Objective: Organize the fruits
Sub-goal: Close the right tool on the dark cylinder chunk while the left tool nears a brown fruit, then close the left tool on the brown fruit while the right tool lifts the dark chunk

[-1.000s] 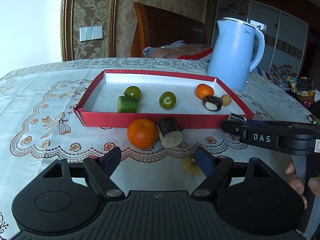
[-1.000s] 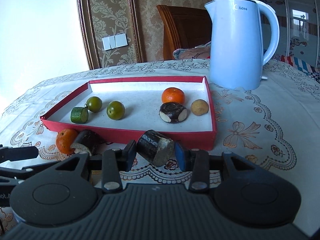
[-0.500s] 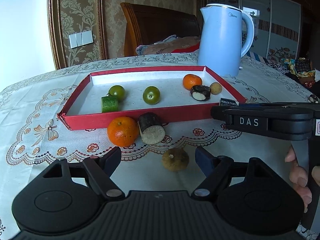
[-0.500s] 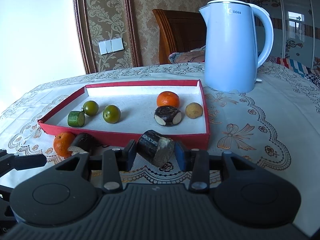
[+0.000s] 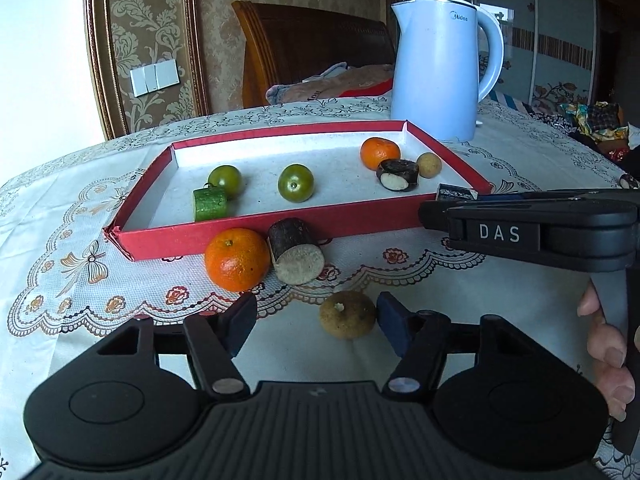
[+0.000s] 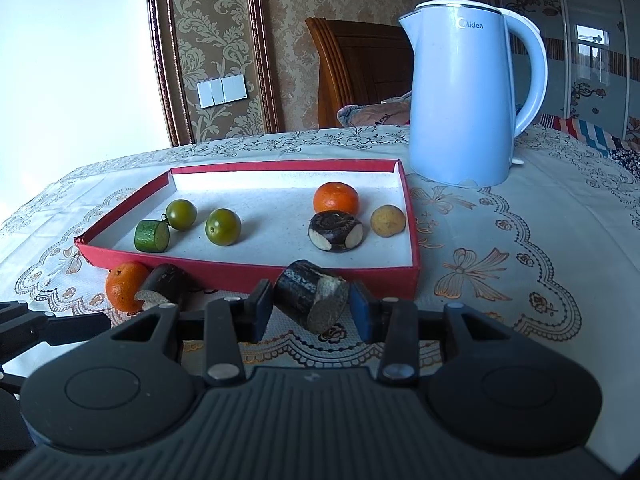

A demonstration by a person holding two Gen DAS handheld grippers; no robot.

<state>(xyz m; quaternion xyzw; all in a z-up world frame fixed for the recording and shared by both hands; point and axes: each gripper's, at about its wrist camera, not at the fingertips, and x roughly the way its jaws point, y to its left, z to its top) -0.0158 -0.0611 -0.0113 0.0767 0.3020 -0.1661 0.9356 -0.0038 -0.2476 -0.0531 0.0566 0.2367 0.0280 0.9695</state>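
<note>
A red tray holds two green fruits, a green cucumber piece, an orange, a dark cut piece and a small tan fruit. In front of it lie an orange, a dark cane piece and a tan round fruit. My left gripper is open, with the tan fruit between its pads, close to the right one. My right gripper is shut on another dark cane piece, held just in front of the tray's near wall.
A light blue kettle stands behind the tray's right corner. The table wears a lace-patterned cloth. A wooden chair is behind the table. The right gripper's body crosses the left wrist view on the right.
My left gripper has shifted and come around the tan round fruit, which now sits between its pads. My right gripper has kept its hold on the cane piece and moved slightly nearer the tray.
</note>
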